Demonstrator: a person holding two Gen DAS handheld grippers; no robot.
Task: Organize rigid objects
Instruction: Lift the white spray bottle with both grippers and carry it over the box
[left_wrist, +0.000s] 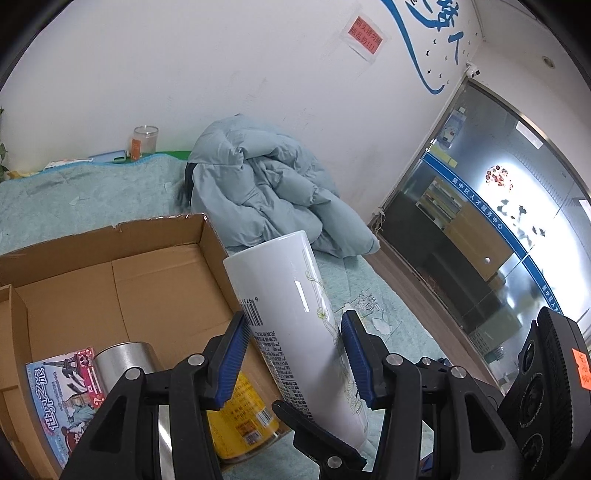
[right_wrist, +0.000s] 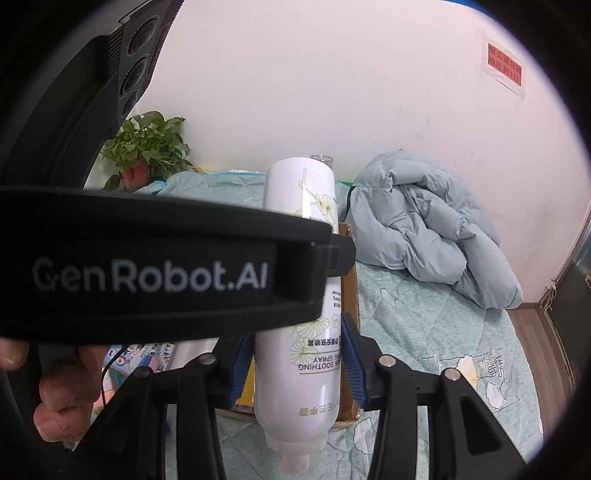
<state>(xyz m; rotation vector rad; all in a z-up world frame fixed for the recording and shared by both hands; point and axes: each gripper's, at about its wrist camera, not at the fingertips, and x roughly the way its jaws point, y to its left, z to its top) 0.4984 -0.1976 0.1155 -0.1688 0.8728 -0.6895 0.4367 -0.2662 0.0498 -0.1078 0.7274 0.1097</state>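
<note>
Item: white spray bottle, inverted, clamped by both the left hand-held gripper and the right hand-held gripper. Step: transfer. Next: lower into cardboard box at nine o'clock.

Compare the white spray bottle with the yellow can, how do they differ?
The white spray bottle is tall, slim and mostly plain white; the yellow can is shorter, stouter and bright yellow. The bottle is held up, nozzle end toward the camera, between the right claw pads; the can lies on its side in the cardboard box. Both are rigid printed cylinders.
</note>
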